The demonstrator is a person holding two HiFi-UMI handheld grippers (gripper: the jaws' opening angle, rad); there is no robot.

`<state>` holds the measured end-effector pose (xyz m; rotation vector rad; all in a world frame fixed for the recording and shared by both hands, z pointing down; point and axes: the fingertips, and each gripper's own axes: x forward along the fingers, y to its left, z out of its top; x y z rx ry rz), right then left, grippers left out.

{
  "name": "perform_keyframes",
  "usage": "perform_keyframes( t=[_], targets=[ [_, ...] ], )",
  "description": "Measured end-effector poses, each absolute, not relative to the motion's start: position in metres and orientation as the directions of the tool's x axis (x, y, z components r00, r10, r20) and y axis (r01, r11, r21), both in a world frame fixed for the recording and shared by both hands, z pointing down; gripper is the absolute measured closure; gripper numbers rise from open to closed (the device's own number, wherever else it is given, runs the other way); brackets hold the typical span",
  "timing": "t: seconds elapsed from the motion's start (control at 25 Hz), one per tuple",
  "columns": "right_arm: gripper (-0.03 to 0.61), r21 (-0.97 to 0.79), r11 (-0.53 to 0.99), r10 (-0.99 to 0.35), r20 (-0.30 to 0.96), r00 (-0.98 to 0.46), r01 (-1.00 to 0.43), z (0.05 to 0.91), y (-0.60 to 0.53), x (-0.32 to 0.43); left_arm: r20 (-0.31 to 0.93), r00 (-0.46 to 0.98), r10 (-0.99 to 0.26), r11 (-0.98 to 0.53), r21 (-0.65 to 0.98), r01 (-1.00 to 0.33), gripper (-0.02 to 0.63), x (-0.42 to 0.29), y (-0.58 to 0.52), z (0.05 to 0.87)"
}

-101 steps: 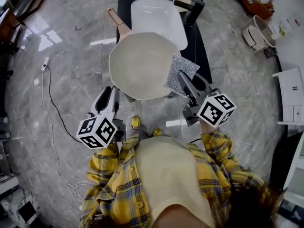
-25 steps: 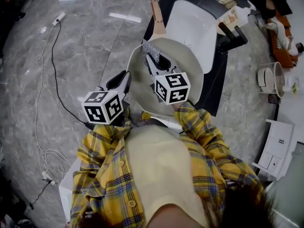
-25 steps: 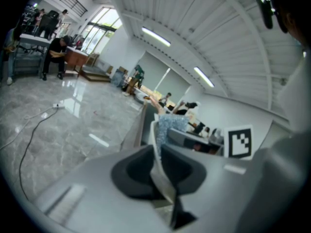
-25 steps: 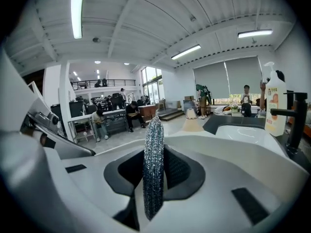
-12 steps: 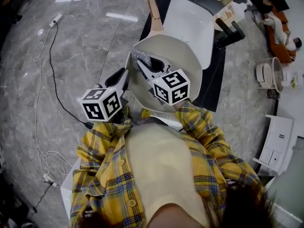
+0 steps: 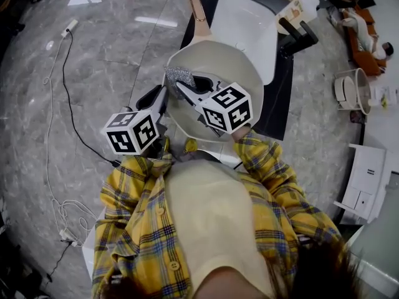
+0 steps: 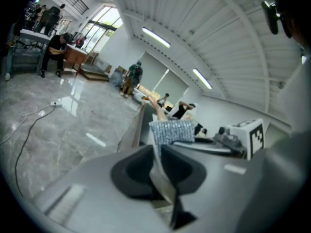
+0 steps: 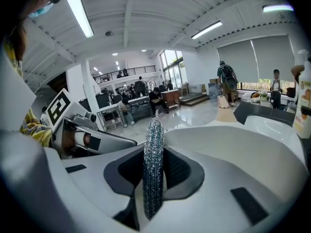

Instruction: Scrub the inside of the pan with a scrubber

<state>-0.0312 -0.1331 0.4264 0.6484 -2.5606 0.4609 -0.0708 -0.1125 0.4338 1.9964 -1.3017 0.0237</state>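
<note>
Head view, looking steeply down: a cream pan point(image 6: 240, 64) lies beside a white sink point(image 6: 246, 17) set in a dark counter point(image 6: 283, 101). The left gripper point(image 6: 159, 98) meets the pan's near-left rim. The right gripper point(image 6: 185, 88) reaches inside the pan, with a silver scrubber point(image 6: 179, 75) at its tip near the left wall. Left gripper view: both jaws are clenched on the thin pan rim, with the scrubber just beyond. Right gripper view: the jaws pinch the scrubber edge-on and upright, and the pan's pale interior spreads to the right.
</note>
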Motion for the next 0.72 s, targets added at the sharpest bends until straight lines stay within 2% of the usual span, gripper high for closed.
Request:
perform_keyframes(
  t=[0.72],
  targets=[
    [0.492,-0.278,0.848,-0.231,0.573,-0.787,-0.451,0.425,-0.095,-0.022,0.331,0.449,-0.83,-0.199,0.576,-0.792,0.56,-0.079,-0.11,0.423]
  ],
)
